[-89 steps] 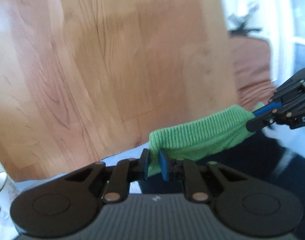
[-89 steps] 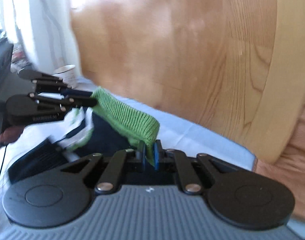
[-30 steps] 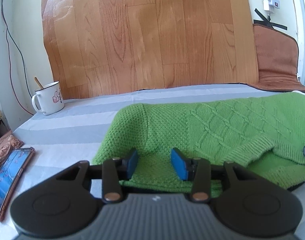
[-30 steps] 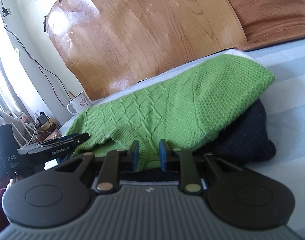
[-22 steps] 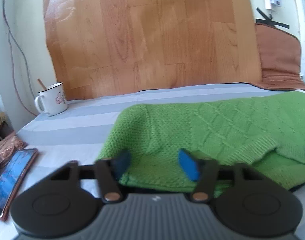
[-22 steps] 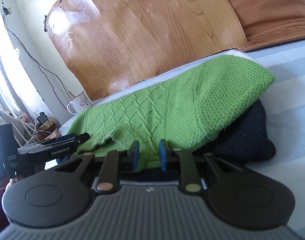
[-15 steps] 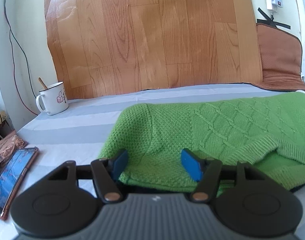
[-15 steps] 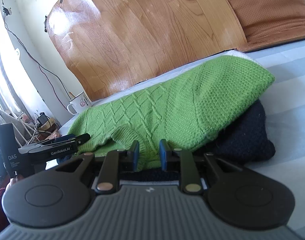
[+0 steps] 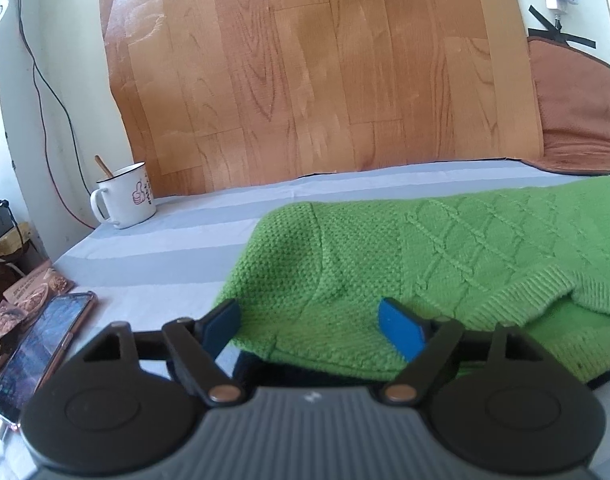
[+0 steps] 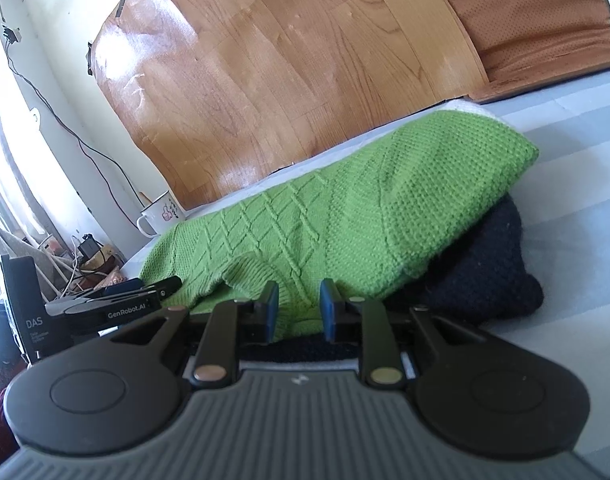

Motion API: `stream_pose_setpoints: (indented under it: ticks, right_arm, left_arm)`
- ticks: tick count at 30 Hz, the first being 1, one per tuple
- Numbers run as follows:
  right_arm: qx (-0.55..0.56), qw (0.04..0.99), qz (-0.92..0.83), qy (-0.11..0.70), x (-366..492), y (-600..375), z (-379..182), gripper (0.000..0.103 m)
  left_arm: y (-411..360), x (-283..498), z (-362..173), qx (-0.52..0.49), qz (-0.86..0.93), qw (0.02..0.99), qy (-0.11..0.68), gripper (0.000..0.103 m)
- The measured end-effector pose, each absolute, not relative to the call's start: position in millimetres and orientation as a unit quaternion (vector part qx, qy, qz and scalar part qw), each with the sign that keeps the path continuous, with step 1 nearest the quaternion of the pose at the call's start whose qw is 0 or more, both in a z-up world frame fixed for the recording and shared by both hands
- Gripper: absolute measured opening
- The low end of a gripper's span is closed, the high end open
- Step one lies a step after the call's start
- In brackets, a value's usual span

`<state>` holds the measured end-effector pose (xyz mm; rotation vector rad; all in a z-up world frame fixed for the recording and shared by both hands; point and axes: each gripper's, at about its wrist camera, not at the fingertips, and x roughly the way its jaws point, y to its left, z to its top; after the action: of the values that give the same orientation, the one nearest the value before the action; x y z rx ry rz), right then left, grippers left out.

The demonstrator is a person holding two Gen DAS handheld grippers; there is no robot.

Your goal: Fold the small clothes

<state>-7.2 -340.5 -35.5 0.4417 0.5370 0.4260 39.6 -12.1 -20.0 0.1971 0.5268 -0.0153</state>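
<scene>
Striped bedsheet (image 9: 177, 256) runs bare from the green sweater (image 9: 445, 256) out toward the left side, where a white mug (image 9: 125, 196) stands near the far corner and a phone (image 9: 41, 348) lies at the near edge beside a snack packet (image 9: 29, 292). A wood-pattern board (image 9: 305, 68) leans against the wall along the far edge, with a brown mat (image 9: 573, 96) next to it. In the right wrist view the sheet is open to the right of the clothes.

The green sweater lies across the middle of the sheet, draped over a dark garment (image 10: 489, 268) whose end sticks out on the right.

The left gripper (image 9: 311, 322) has just been opening; its blue pads (image 9: 401, 332) stand wide apart with the sweater's near hem lying between them, neither pad pressing on it.

The right gripper (image 10: 298, 304) has its jaws narrowly parted around the sweater's near edge. Whether the pads (image 10: 271, 308) actually pinch the knit I cannot tell.
</scene>
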Motion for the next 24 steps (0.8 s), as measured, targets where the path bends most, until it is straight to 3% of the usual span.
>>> stream_pose_setpoints:
  ticks: [3, 9, 24]
  right_arm:
    - [0.215, 0.918, 0.207, 0.261, -7.2, -340.6, -35.4, 0.026]
    - [0.210, 0.920, 0.204, 0.259, -7.7, -338.9, -35.0, 0.026]
    - [0.210, 0.920, 0.205, 0.259, -7.5, -338.5, -34.7, 0.030]
  left_arm:
    - [-9.3, 41.4, -20.2, 0.092, 0.005, 0.960, 0.265, 0.093]
    - [-2.6, 44.5, -20.9, 0.070, 0.005, 0.958, 0.278, 0.101]
    - [12.1, 51.3, -24.3, 0.013, -0.011, 0.951, 0.307, 0.103]
